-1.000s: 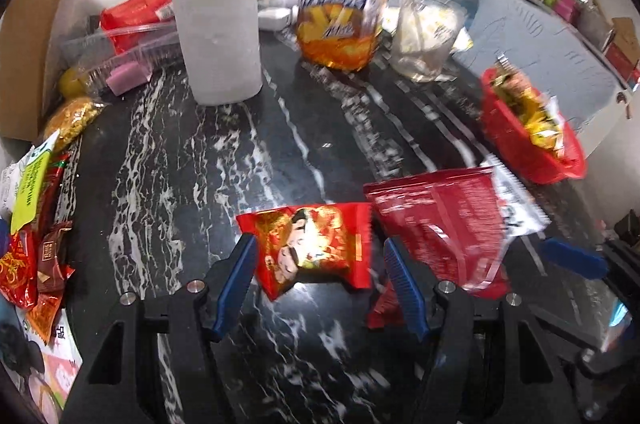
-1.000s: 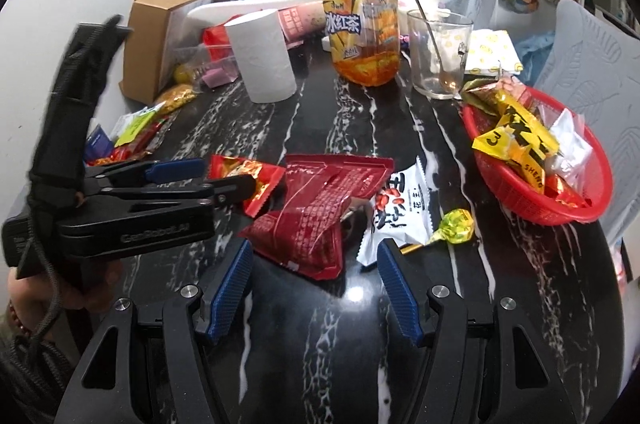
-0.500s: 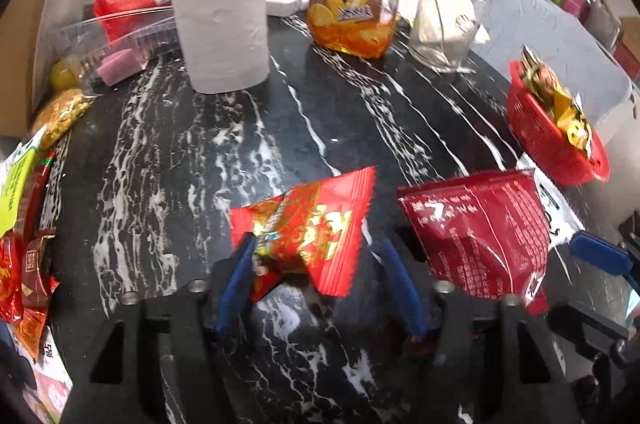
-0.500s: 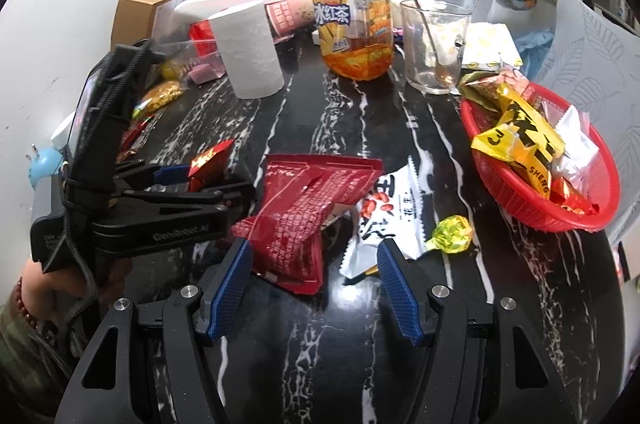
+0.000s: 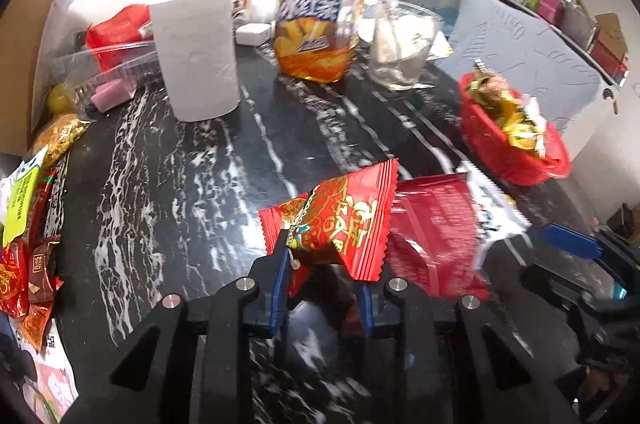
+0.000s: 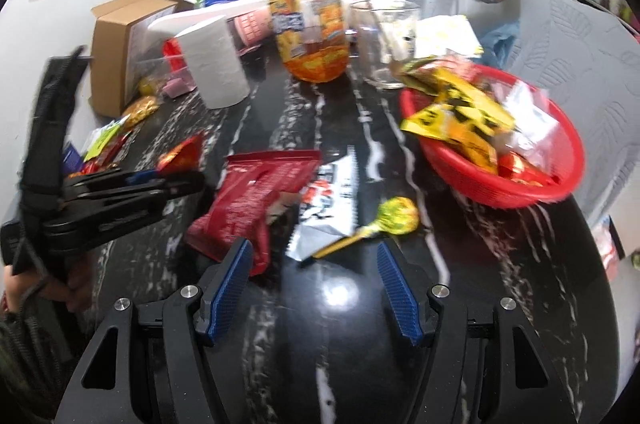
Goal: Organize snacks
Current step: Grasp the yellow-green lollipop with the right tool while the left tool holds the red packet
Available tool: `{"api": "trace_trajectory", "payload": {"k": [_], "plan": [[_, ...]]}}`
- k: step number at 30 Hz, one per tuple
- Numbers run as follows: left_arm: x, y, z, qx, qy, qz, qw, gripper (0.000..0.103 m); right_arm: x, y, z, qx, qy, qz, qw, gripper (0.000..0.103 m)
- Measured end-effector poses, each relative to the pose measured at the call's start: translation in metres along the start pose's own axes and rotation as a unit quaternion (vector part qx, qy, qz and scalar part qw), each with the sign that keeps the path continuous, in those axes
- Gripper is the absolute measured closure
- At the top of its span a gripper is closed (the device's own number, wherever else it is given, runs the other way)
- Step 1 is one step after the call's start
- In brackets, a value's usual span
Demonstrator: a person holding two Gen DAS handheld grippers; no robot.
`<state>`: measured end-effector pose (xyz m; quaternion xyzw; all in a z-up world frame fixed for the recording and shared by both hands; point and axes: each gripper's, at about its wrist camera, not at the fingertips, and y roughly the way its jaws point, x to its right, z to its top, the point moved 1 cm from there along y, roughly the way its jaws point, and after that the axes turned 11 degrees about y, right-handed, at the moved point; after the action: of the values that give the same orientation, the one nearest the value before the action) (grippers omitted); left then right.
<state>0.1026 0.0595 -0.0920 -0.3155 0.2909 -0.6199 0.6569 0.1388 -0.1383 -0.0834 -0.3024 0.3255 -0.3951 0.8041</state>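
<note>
Lifted now, crinkly red packet (image 5: 340,224) in left tongs (image 5: 322,288) (right tongs (image 6: 314,288) agape).

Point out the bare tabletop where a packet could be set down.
Free: the marble between the paper roll and the red packet, and before the right gripper. Crowded: the left edge wrappers and the red basket.

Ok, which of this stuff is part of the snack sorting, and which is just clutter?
Job:
left gripper, shut on small red-gold snack packet
dark red foil pouch
white peanut packet
yellow lollipop
red plastic basket

Clutter:
white paper roll
orange tea bottle
clear glass mug
cardboard box
</note>
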Motion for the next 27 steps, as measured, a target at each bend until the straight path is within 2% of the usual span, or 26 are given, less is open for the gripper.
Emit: {"api": "trace_trajectory", "payload": {"k": [9,13,17,24,27], "plan": [[0.017,-0.008,0.0,-0.001,-0.005,-0.029,0.9996,0.075,0.028,0.002,0.001,-0.004,0.034,-0.023,0.999,0.039],[0.019,-0.008,0.001,0.0,-0.008,-0.031,0.9995,0.075,0.036,0.005,0.006,0.001,0.044,-0.035,0.998,0.046],[0.017,-0.004,0.001,-0.003,-0.01,-0.032,0.9994,0.075,0.043,0.016,0.012,-0.005,0.053,-0.04,0.998,0.06],[0.01,0.001,0.0,-0.008,-0.019,-0.029,0.9994,0.076,0.045,0.036,0.02,-0.016,0.063,-0.021,0.998,0.066],[0.008,0.002,0.0,-0.007,-0.02,-0.026,0.9994,0.076,0.044,0.041,0.022,-0.013,0.058,-0.027,0.998,0.066]]}}
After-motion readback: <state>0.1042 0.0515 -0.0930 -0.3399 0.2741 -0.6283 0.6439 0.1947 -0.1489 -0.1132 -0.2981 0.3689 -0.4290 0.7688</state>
